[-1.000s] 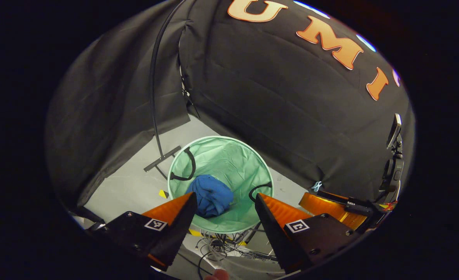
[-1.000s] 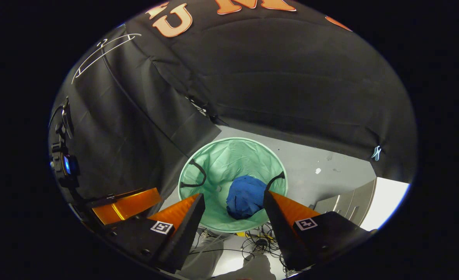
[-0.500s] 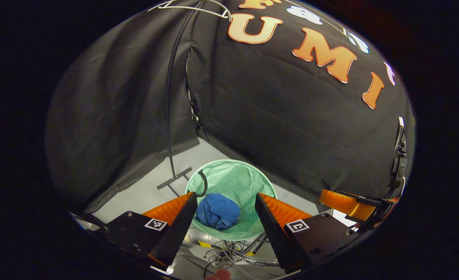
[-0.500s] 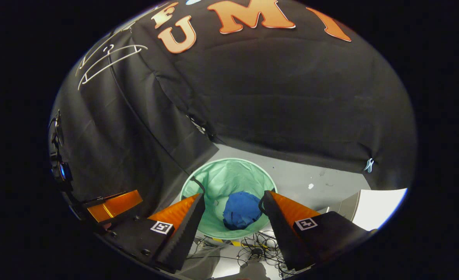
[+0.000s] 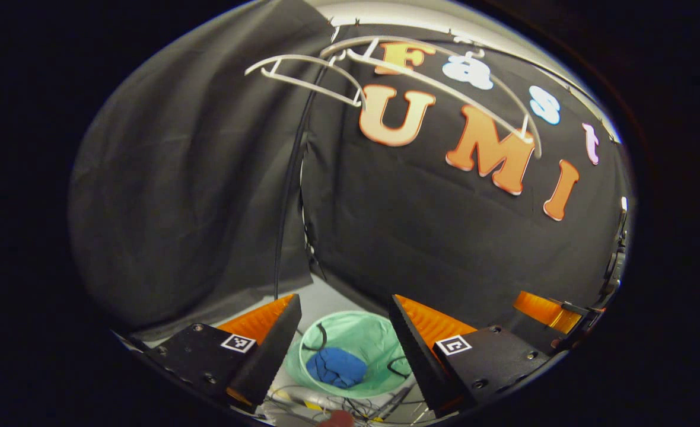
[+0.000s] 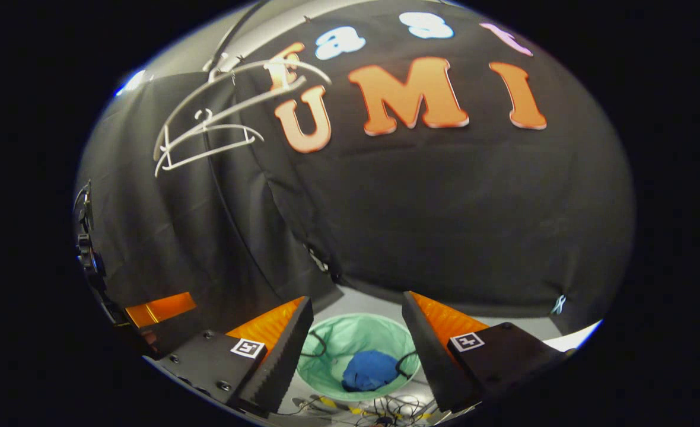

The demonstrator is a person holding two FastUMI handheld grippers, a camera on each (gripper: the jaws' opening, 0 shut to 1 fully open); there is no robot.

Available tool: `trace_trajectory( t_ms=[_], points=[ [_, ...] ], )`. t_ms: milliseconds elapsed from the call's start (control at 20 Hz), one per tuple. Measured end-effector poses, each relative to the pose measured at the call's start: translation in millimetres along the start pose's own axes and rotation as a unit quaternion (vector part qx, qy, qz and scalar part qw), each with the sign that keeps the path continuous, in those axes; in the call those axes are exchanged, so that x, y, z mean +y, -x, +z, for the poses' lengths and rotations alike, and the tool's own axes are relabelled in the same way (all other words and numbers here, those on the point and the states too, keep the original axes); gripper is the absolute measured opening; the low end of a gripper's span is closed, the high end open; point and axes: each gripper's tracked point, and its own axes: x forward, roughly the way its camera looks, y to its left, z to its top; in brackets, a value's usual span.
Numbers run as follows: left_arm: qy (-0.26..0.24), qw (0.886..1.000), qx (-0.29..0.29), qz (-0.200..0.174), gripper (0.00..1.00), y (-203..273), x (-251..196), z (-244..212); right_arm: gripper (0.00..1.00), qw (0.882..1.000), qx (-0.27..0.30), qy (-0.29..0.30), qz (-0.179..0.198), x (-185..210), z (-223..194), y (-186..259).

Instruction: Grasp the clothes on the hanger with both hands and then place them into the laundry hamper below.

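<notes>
On the left side of the left gripper view, the black cloth wall (image 5: 166, 196) hangs down to the pale floor, and a thin black pole (image 5: 290, 196) rises in front of it to the white hangers (image 5: 350, 77) at the top. The hangers are bare. Lower down, the left gripper (image 5: 344, 311) has its jaws wide apart, with nothing between the orange fingers (image 5: 267, 314); they touch nothing. Through the gap, far below, stands the green laundry hamper (image 5: 374, 338) with its black handles, and the blue clothes (image 5: 336, 367) lie crumpled inside it, toward the near left part of the bottom. Some loose cables (image 5: 350, 406) lie on the floor just beside the hamper. At the right edge of this view, part of an orange finger of the other gripper is seen.

In the right gripper view, the hangers (image 6: 207, 130) are at the upper left. The right gripper (image 6: 356, 308) is also wide open and holds nothing. Between its fingers, the hamper (image 6: 350, 344) is seen below, with the blue clothes (image 6: 371, 370) inside it.
</notes>
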Motion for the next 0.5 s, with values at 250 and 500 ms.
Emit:
trace_trajectory(
  t_ms=[250, 500],
  points=[
    [-0.026, 0.992, -0.125, 0.018, 0.94, 40, 6, 85, 0.98, 0.994, -0.106, 0.024, 0.002, 11, 72, 50],
    [-0.019, 0.977, -0.211, 0.031, 0.89, 81, 0, 130, 0.88, 0.982, -0.184, 0.045, -0.009, 3, 119, 92]
  ],
)
